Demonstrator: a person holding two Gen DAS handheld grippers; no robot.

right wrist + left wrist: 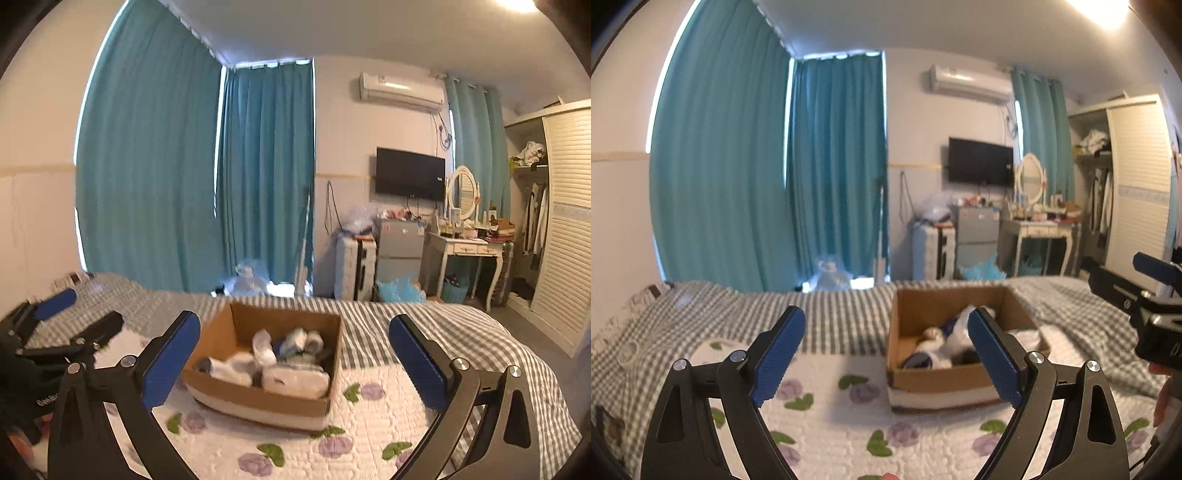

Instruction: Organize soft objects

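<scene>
A cardboard box (266, 373) sits on the bed's floral quilt (369, 435), packed with rolled white and blue soft items (295, 380) – likely socks or small cloths, light and squashy, best pinched across the middle of a roll so they do not unfurl. The left tool (886, 354) and right tool (295, 365) both hover wide open, holding nothing, just short of the box – its floor, far corners and any items beneath are hidden, and the fabrics are too blurred to name
</scene>
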